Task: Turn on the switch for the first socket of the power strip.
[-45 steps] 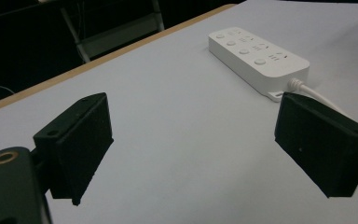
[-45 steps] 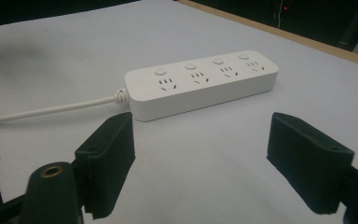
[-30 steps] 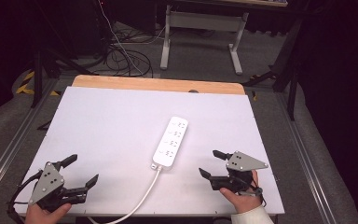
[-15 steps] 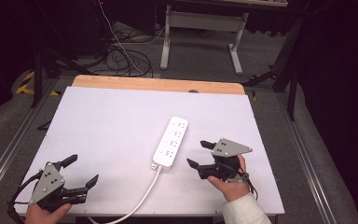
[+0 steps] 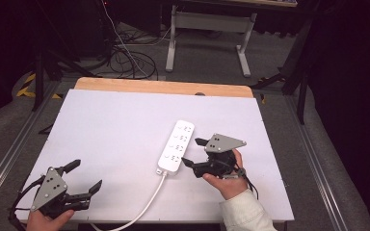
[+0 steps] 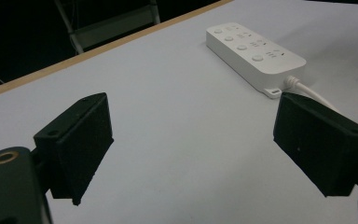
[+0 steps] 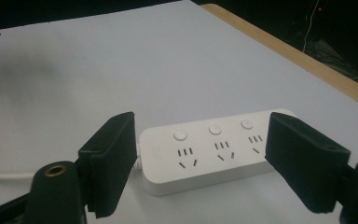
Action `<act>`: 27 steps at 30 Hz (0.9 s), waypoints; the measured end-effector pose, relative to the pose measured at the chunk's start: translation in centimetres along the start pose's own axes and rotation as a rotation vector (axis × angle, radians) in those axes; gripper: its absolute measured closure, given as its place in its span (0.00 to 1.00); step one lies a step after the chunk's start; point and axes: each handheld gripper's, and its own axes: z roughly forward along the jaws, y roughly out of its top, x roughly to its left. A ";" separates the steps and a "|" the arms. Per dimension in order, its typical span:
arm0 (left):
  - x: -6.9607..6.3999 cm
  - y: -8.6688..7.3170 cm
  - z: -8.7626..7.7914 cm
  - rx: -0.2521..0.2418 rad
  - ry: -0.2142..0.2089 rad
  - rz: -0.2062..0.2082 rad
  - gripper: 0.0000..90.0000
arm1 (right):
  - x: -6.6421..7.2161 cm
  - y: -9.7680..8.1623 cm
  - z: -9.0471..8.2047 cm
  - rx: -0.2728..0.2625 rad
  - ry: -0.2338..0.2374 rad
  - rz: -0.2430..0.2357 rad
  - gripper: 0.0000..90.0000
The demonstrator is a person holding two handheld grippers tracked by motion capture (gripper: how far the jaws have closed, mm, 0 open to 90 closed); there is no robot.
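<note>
A smooth white power strip (image 5: 176, 146) is lying mid-worktop (image 5: 115, 125), its cord (image 5: 139, 209) trailing to the near edge. The right gripper (image 5: 193, 151) is being held wide open just beside it, empty; the left gripper (image 5: 85, 175) is gaping empty near the near-left corner.

right gripper (image 5: 193, 151) — moved left | now beside power strip (image 5: 176, 146)

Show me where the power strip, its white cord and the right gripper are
power strip (image 5: 176, 146): high view, middle of its top face.
white cord (image 5: 147, 205): high view, mid-length of its curve.
right gripper (image 5: 194, 151): high view, midway between the open fingertips.
</note>
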 end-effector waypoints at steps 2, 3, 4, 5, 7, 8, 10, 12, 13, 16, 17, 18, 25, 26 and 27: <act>0.0 0.0 0.0 0.001 0.000 0.001 0.14 | -0.1 0.3 0.4 0.004 -0.001 -0.009 0.29; 0.0 0.0 0.0 0.002 0.001 0.001 0.14 | -0.1 0.4 0.5 0.008 0.002 -0.010 0.29; 0.0 0.0 0.0 0.004 0.001 0.001 0.14 | -0.1 0.4 0.5 0.008 0.002 -0.010 0.29; 0.0 0.0 0.0 0.004 0.001 0.001 0.14 | -0.1 0.5 0.7 0.007 0.003 -0.011 0.29; 0.0 0.0 0.0 0.004 0.000 0.001 0.14 | -0.2 0.8 0.9 0.007 0.004 -0.012 0.29; 0.0 0.0 0.0 0.004 0.000 0.001 0.14 | -0.2 0.9 1.0 0.007 0.006 -0.010 0.29; 0.0 0.0 0.0 0.003 0.000 0.001 0.14 | -0.2 1.2 1.3 0.003 0.008 -0.014 0.29; 0.0 0.0 0.0 0.004 0.001 0.002 0.14 | -0.2 1.5 1.6 0.005 0.010 -0.020 0.29; 0.0 0.0 0.0 0.005 0.003 0.003 0.14 | -0.2 1.5 1.8 0.010 0.010 -0.025 0.30; -0.1 0.0 0.1 0.006 0.004 -0.002 0.14 | -0.2 1.8 2.3 0.018 0.008 -0.029 0.31; -0.1 0.0 0.1 0.007 0.005 0.005 0.14 | -0.2 1.8 2.4 0.019 0.011 -0.030 0.32; -0.1 0.0 0.1 0.006 0.004 0.005 0.14 | -0.2 2.1 2.6 0.019 0.009 -0.033 0.33; -0.2 0.0 0.0 0.004 0.011 0.017 0.14 | -0.1 2.5 3.3 0.027 0.010 -0.059 0.50; -0.2 0.0 0.0 0.004 0.011 0.021 0.14 | -0.1 2.5 3.3 0.027 0.010 -0.059 0.50; -0.2 0.0 0.0 0.004 0.012 0.023 0.14 | -0.1 2.5 3.3 0.028 0.013 -0.062 0.54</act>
